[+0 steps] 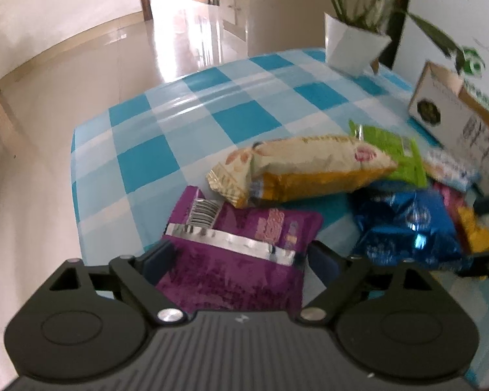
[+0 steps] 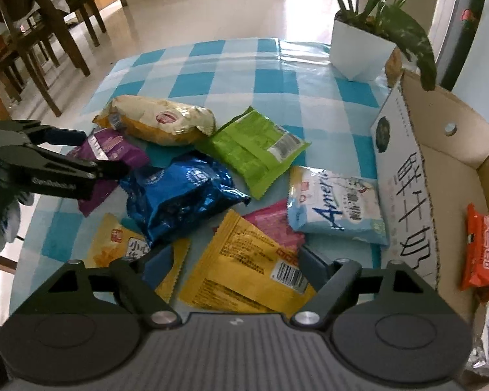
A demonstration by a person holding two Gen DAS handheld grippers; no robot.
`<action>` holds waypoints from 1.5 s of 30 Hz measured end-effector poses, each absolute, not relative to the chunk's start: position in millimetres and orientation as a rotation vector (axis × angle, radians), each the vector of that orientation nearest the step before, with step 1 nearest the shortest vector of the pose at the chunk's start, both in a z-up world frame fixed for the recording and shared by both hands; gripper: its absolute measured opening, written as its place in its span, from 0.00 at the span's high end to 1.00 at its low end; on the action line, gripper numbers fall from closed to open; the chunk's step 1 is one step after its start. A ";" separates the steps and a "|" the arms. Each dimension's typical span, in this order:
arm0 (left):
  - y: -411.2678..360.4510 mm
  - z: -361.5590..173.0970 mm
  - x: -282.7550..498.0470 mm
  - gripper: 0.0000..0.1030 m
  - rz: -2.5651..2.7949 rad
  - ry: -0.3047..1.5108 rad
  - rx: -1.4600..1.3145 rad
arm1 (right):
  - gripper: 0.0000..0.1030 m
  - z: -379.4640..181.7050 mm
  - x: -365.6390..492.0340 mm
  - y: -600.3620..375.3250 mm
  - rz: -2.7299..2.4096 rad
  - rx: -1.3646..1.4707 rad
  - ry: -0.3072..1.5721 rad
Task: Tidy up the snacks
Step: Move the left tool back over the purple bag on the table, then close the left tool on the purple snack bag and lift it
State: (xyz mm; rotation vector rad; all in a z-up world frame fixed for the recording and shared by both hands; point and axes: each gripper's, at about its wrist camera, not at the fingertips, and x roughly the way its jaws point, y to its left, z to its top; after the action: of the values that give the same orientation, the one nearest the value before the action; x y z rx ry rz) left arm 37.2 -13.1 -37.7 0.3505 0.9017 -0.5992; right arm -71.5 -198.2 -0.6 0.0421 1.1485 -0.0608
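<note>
Snack packets: eight loose on the worktop (image 2: 212, 65), two in the cardboard box (image 2: 453, 163)
Surface: blue-checked cloth, potted plant (image 2: 358, 49), tiled room
Purple packet (image 1: 241, 260): between left hand-held gripper (image 1: 239, 260) jaws, spread wide
Yellow packet (image 2: 244, 267): between right hand-held gripper (image 2: 234, 270) jaws, wide, unpinched

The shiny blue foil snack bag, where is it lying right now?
In the right wrist view the shiny blue foil snack bag lies mid-table on the blue checked tablecloth, between the purple packet on its left and the green packet on its right.
</note>
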 end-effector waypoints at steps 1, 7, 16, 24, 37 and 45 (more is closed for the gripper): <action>-14.3 -38.1 35.6 0.15 -0.605 0.901 0.370 | 0.14 -0.7 -71.9 -198.2 -0.051 0.048 1.152; -4.8 -34.9 32.4 0.16 -0.646 0.933 0.346 | 0.15 7.3 -75.7 -199.3 0.043 0.099 1.157; -2.3 -37.8 36.3 0.15 -0.606 0.912 0.319 | 0.11 -3.9 -72.0 -204.5 -0.065 0.011 1.175; -2.8 -36.0 35.1 0.16 -0.653 0.925 0.324 | 0.10 -4.5 -78.0 -185.9 0.142 0.060 1.239; -14.8 -40.8 36.1 0.14 -0.602 0.918 0.357 | 0.04 -13.4 -88.6 -160.3 0.203 -0.163 1.261; -7.1 -36.7 27.9 0.22 -0.633 0.943 0.340 | 0.09 -9.1 -98.9 -155.7 0.342 -0.152 1.302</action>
State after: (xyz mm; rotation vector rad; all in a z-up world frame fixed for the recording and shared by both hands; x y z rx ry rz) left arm 27.9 -7.1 -36.7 0.3396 0.9430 -0.6329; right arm -98.9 -155.7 -9.1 -0.1523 1.3017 0.3419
